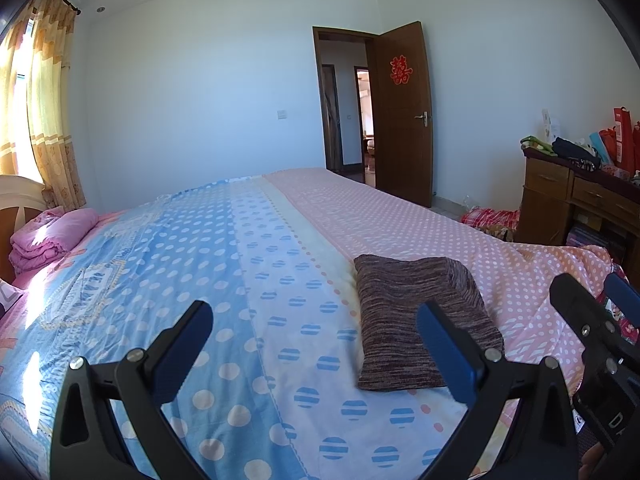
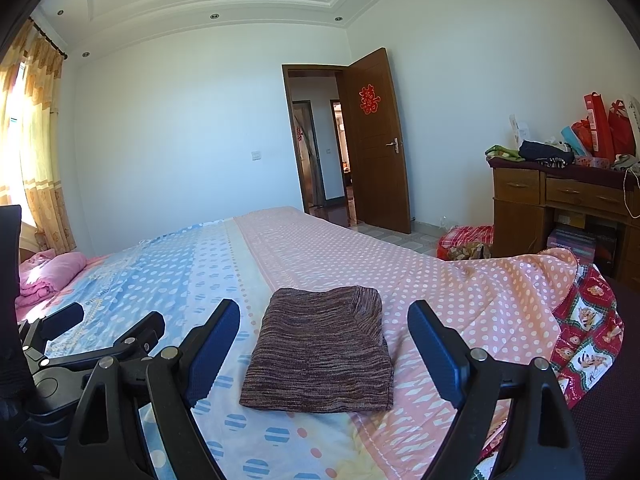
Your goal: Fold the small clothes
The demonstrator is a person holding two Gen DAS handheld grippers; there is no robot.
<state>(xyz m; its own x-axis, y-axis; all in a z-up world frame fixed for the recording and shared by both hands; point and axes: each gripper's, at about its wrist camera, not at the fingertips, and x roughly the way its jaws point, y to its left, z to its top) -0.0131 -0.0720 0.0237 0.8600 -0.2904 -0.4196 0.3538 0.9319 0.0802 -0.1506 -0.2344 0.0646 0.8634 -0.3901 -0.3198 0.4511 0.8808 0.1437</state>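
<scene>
A folded brown knit garment (image 2: 320,352) lies on the bedspread (image 2: 440,280). The left gripper (image 1: 316,336) and right gripper (image 2: 324,340) both hover wide open, holding nothing.

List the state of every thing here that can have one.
Brown knit garment: folded, flat on the bed.
Left gripper: open, empty.
Right gripper: open, empty.
Door: open.
Pink blanket: folded.
Curtain: drawn.

Folded brown marled knit garment (image 2: 320,350) flat on pink-and-blue polka-dot bedspread (image 2: 400,264), between wide-open blue-padded right gripper (image 2: 324,344) fingers, untouched.
</scene>
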